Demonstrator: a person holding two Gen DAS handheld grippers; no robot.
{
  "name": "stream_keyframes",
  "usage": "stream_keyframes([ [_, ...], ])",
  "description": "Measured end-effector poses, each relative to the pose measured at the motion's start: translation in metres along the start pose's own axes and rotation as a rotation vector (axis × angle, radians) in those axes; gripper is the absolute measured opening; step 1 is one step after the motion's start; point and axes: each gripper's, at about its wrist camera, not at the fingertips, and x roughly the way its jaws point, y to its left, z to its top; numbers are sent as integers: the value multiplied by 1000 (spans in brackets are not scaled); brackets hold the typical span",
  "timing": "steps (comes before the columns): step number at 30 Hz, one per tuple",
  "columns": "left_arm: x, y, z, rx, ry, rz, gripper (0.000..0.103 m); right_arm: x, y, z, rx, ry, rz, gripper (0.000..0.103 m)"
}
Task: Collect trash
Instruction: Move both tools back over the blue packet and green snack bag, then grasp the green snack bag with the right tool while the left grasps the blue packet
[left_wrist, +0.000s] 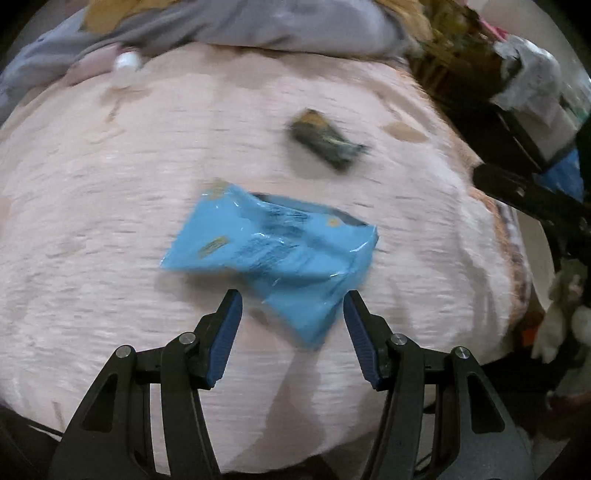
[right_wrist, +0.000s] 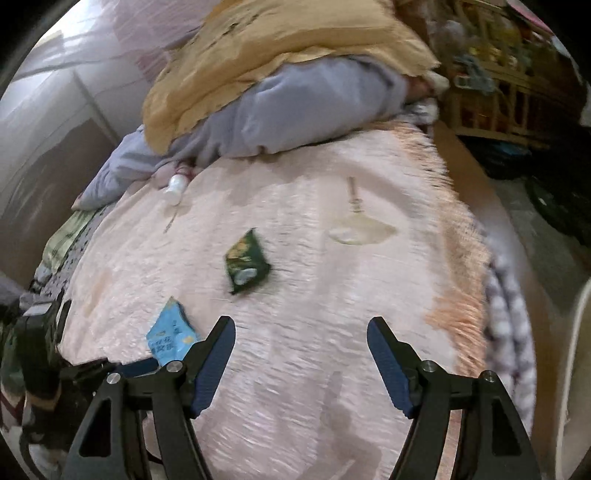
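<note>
On the pink bedspread (left_wrist: 92, 221), blue wrapper (left_wrist: 273, 254) print is blurred.

Bedroom in a home: bed w/ pink fringed blanket (right_wrist: 332, 295), rumpled yellow quilt (right_wrist: 280, 55) & grey pillow (right_wrist: 295, 110), cluttered wooden shelf (right_wrist: 498, 81) alongside.

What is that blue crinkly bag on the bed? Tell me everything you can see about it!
The blue wrapper is a light blue, shiny plastic packet, crumpled and creased, with dark printed text and small yellow marks, too blurred to read. Its far edge looks torn open. It lies flat on the pink bedspread, nearer than the dark green packet and apart from it. One corner pokes between the open fingers of the left gripper, which do not seem to be squeezing it. The right wrist view shows part of it too.
</note>
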Motion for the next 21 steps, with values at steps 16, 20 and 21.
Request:
stream_keyframes([
  [16, -24, 60, 10, -219, -57, -111, 59, 139, 63, 53, -210, 136, 34, 39],
  [20, -5, 53, 19, -258, -56, -166, 60, 136, 62, 47, -232, 122, 22, 35],
  [21, -1, 51, 22, -262, -58, -171, 60, 128, 60, 46, -228, 106, 16, 35],
])
